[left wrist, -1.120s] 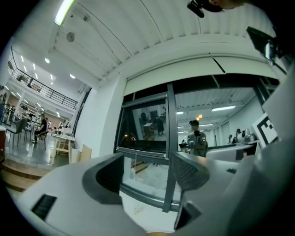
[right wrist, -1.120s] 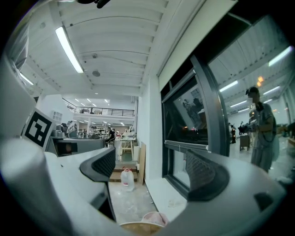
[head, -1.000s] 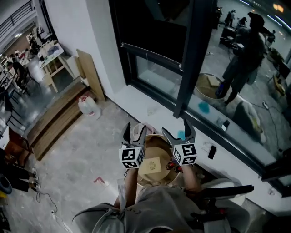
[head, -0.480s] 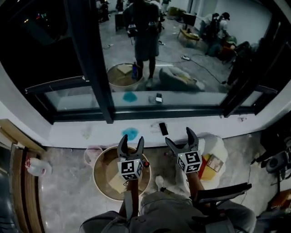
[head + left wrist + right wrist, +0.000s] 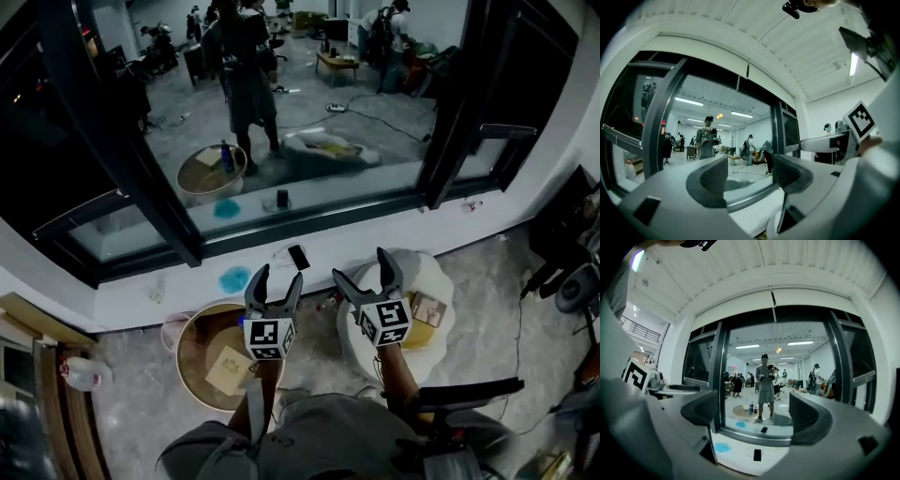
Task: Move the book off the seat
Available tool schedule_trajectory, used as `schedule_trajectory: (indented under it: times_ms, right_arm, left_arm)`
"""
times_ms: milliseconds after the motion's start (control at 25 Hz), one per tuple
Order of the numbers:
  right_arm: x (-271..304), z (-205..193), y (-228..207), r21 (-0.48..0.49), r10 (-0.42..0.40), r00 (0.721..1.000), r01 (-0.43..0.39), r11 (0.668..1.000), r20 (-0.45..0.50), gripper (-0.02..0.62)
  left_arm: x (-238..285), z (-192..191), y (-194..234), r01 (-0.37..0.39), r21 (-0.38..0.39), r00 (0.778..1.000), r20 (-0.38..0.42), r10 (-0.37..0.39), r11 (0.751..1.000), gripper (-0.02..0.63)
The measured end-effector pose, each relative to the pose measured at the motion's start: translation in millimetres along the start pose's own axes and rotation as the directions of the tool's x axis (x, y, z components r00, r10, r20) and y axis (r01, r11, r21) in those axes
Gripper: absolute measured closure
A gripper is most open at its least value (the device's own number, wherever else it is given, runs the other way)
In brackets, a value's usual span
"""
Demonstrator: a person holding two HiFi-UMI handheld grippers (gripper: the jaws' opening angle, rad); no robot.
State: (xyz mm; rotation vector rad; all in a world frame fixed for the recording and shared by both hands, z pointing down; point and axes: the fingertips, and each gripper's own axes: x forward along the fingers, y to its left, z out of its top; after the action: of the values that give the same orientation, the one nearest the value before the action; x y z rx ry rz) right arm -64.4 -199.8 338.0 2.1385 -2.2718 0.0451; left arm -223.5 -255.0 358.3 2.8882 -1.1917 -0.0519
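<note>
Both of our grippers, the left gripper (image 5: 278, 277) and the right gripper (image 5: 363, 266), have their jaws apart with nothing between them. Just to their right, the book (image 5: 428, 309) lies on the white seat (image 5: 415, 270). Beyond it runs the window sill (image 5: 398, 234).

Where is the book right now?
In the head view, the book lies on the white seat at the right, close beside the right gripper.

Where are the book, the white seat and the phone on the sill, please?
book (image 5: 427, 308): head view, middle of its cover.
white seat (image 5: 422, 271): head view, bare far edge.
phone (image 5: 298, 258): head view, centre of its dark face.
</note>
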Motion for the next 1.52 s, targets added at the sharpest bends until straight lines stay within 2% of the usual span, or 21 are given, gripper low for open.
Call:
schedule_trajectory:
  times_ms: [200, 360, 520, 640, 800, 920, 1000, 1080, 1120, 1160, 1200, 1240, 1320, 1360, 1400, 1440, 1480, 1520]
  right_arm:
    - [-67.2, -12.8, -87.8, 0.024, 0.011, 1.0, -0.011, 1.0, 0.012, 0.117]
    - [-95.4, -22.6, -148.4, 0.056, -0.001, 0.999, -0.001, 0.998, 0.036, 0.117]
    - [-125.3, -21.2, -199.9, 0.08, -0.036, 0.998, 0.032, 0.996, 0.044, 0.117]
    - [-144.7, -26.9, -239.3, 0.087, -0.092, 0.995, 0.088, 0.992, 0.043, 0.117]
    - [-180.5, -40.2, -286.1, 0.094, -0.199, 0.98, 0.196, 0.976, 0.019, 0.118]
    - [-206.5, -44.4, -320.8, 0.075, -0.296, 0.955, 0.295, 0.952, 0.005, 0.117]
    - [-229.6, -44.9, -349.9, 0.071, -0.389, 0.921, 0.39, 0.918, -0.029, 0.117]
    - [-256.5, -41.9, -376.9, 0.078, -0.472, 0.88, 0.475, 0.877, -0.047, 0.117]
    - [-268.1, -38.1, -388.9, 0.074, -0.501, 0.864, 0.504, 0.861, -0.05, 0.117]
    - [-277.0, -33.0, -400.8, 0.059, -0.524, 0.85, 0.526, 0.848, -0.055, 0.118]
    - [-282.6, -27.1, -412.6, 0.041, -0.543, 0.838, 0.545, 0.837, -0.058, 0.117]
    - [-285.2, -21.7, -423.1, 0.027, -0.559, 0.827, 0.562, 0.827, -0.06, 0.117]
    - [-282.9, -18.0, -437.5, 0.012, -0.579, 0.813, 0.581, 0.814, -0.059, 0.117]
    - [-277.2, -19.4, -443.3, -0.002, -0.578, 0.814, 0.578, 0.816, -0.056, 0.117]
    - [-268.1, -21.6, -449.4, -0.022, -0.567, 0.822, 0.567, 0.824, -0.052, 0.117]
    - [-256.6, -24.2, -455.7, -0.041, -0.549, 0.834, 0.548, 0.836, -0.049, 0.117]
    - [-244.2, -26.8, -461.4, -0.052, -0.529, 0.847, 0.527, 0.848, -0.046, 0.117]
    - [-232.9, -29.9, -465.6, -0.05, -0.51, 0.859, 0.508, 0.86, -0.047, 0.117]
  left_arm:
    - [13.7, 13.9, -115.2, 0.054, 0.056, 0.999, 0.001, -0.054, 0.997, 0.293]
    - [28.2, 7.8, -184.7, 0.103, 0.143, 0.994, -0.053, -0.096, 0.984, 0.293]
    - [44.1, 0.6, -229.7, 0.125, 0.125, 0.99, -0.082, -0.116, 0.984, 0.293]
    - [68.5, -9.9, -261.0, 0.159, 0.086, 0.983, -0.102, -0.15, 0.984, 0.293]
    - [105.6, -34.0, -318.0, 0.296, 0.077, 0.95, -0.126, -0.285, 0.952, 0.293]
    - [134.2, -38.9, -355.4, 0.412, 0.083, 0.908, -0.115, -0.402, 0.907, 0.293]
    - [148.7, -37.6, -379.4, 0.489, 0.09, 0.871, -0.107, -0.48, 0.867, 0.294]
    - [152.0, -26.7, -402.8, 0.575, 0.115, 0.818, -0.1, -0.567, 0.81, 0.293]
    - [151.4, -12.7, -416.4, 0.628, 0.151, 0.777, -0.089, -0.623, 0.763, 0.293]
    - [150.3, 2.7, -430.8, 0.684, 0.203, 0.725, -0.088, -0.683, 0.7, 0.293]
    - [147.9, 13.9, -443.8, 0.738, 0.263, 0.663, -0.112, -0.74, 0.621, 0.293]
    - [142.9, 19.0, -454.0, 0.787, 0.317, 0.593, -0.158, -0.789, 0.528, 0.294]
    - [125.7, 12.9, -464.8, 0.857, 0.405, 0.443, -0.266, -0.856, 0.318, 0.293]
    - [118.5, 5.6, -466.7, 0.872, 0.435, 0.378, -0.312, -0.872, 0.223, 0.293]
    - [116.2, -2.2, -467.3, 0.878, 0.454, 0.331, -0.349, -0.877, 0.151, 0.293]
    - [120.2, -9.5, -467.3, 0.88, 0.463, 0.307, -0.377, -0.874, 0.11, 0.293]
    - [130.0, -15.0, -467.3, 0.88, 0.464, 0.307, -0.393, -0.867, 0.101, 0.294]
    - [144.0, -18.0, -467.8, 0.88, 0.458, 0.331, -0.393, -0.858, 0.129, 0.293]
